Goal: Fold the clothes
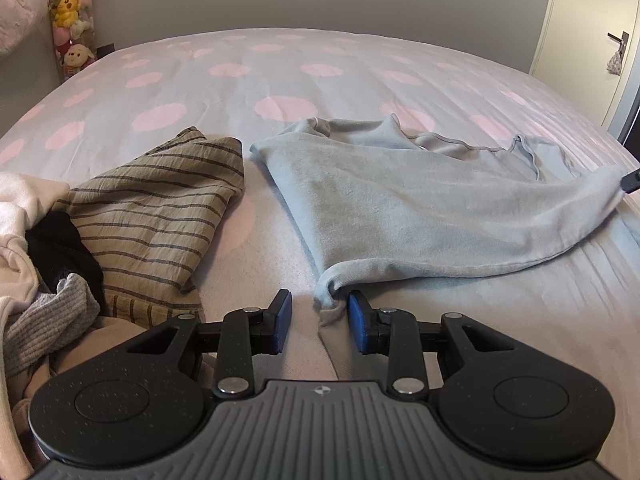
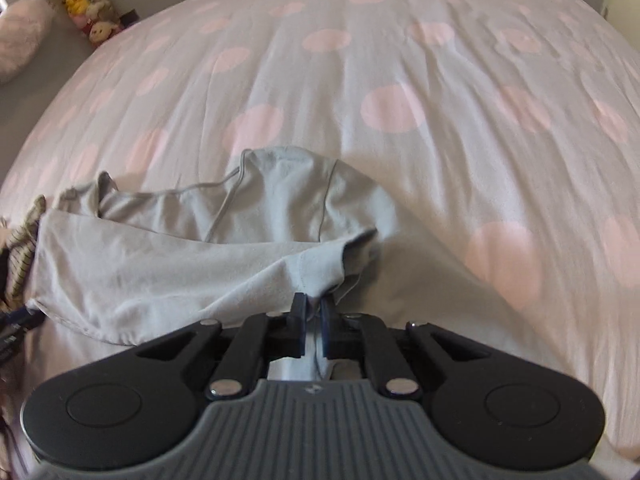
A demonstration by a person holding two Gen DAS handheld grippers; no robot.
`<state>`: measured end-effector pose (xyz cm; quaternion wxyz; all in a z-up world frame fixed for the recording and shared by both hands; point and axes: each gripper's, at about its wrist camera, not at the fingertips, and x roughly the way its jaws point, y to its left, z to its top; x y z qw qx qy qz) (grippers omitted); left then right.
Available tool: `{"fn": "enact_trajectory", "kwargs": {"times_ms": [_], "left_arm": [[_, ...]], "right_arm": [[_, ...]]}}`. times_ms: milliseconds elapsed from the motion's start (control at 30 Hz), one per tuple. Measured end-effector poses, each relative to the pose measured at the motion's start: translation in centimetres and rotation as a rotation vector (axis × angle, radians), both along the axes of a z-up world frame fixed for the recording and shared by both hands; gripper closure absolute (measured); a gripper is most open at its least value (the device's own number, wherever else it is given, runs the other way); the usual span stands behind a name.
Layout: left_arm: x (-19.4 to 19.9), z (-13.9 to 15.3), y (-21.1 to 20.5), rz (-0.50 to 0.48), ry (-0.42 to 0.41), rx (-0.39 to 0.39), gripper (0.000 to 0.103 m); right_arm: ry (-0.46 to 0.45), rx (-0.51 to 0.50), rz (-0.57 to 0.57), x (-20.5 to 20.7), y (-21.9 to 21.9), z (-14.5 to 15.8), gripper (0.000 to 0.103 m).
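A light blue garment point(image 1: 400, 200) lies spread on the bed, partly bunched, with its collar and seams toward the far side. My left gripper point(image 1: 319, 297) is open just above the sheet. The garment's near corner hangs between the jaws beside the right pad point(image 1: 358, 320), and the left pad is clear of it. In the right wrist view the same garment point(image 2: 160, 260) stretches off to the left. My right gripper point(image 2: 313, 300) is shut on its other near corner, with cloth pinched between the pads. That gripper's tip point(image 1: 631, 181) shows at the right edge of the left wrist view.
The bed point(image 1: 280, 80) has a grey cover with pink dots. A beige striped garment point(image 1: 160, 208) lies left of the blue one. Beside it is a pile of white, black and grey ribbed clothes point(image 1: 48, 320). Plush toys point(image 1: 72, 12) hang far left and a door point(image 1: 592, 40) stands far right.
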<state>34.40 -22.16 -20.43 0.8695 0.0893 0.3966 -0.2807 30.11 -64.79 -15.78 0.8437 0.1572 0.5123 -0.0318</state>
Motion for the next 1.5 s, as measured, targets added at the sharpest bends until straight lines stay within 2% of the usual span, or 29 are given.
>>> {"fn": "enact_trajectory", "kwargs": {"times_ms": [100,167,233,300,333,367,500,600,633,733,800,1033,1167,1300,1500], "left_arm": [[0.0,0.1,0.2,0.005,0.007,0.002,0.079],[0.1,0.1,0.3,0.007,0.011,0.002,0.079],[0.0,0.2,0.2,0.007,0.009,0.007,0.079],[0.0,0.2,0.2,0.006,0.007,0.012,0.079],[0.0,0.2,0.2,0.006,0.008,0.014,0.079],[0.0,0.2,0.2,0.006,0.008,0.016,0.079],[0.1,0.5,0.5,0.022,0.020,0.017,0.081],[-0.2,0.7,0.6,0.008,0.003,0.003,0.097],[-0.4,0.8,0.5,-0.003,-0.004,-0.008,0.098],[-1.3,1.1,0.0,-0.047,-0.066,0.018,0.098],[-1.6,0.9,-0.4,-0.055,-0.078,0.048,0.098],[-0.9,1.0,0.4,0.003,-0.010,0.077,0.098],[-0.9,1.3,0.5,0.052,-0.027,0.195,0.098],[-0.9,2.1,1.1,0.069,-0.005,0.144,0.097],[-1.6,1.8,0.0,0.067,-0.025,0.196,0.097]], "right_arm": [[0.048,0.044,-0.043,-0.7,-0.7,0.5,0.095],[0.110,0.034,-0.054,-1.0,-0.8,-0.5,0.095],[0.130,0.016,-0.060,-1.3,-0.8,-1.7,0.094],[0.139,0.020,-0.071,-1.7,-0.9,-2.4,0.083],[0.133,0.008,-0.078,-2.1,-1.1,-2.4,0.070],[0.126,-0.006,-0.084,-2.4,-1.3,-2.2,0.067],[0.117,-0.053,-0.135,-4.9,-3.2,-0.7,0.067],[0.112,-0.079,-0.190,-7.6,-5.0,0.3,0.067],[0.112,-0.081,-0.209,-8.5,-5.5,0.5,0.067],[0.115,-0.079,-0.252,-11.5,-6.4,0.8,0.067],[0.115,-0.071,-0.265,-13.2,-6.8,0.8,0.067],[0.103,-0.101,-0.357,-19.7,-9.3,2.4,0.067],[0.086,-0.155,-0.481,-24.4,-12.8,4.5,0.067],[0.053,-0.195,-0.581,-28.1,-15.6,6.4,0.066],[0.048,-0.273,-0.624,-31.1,-17.3,8.1,0.055]]}}
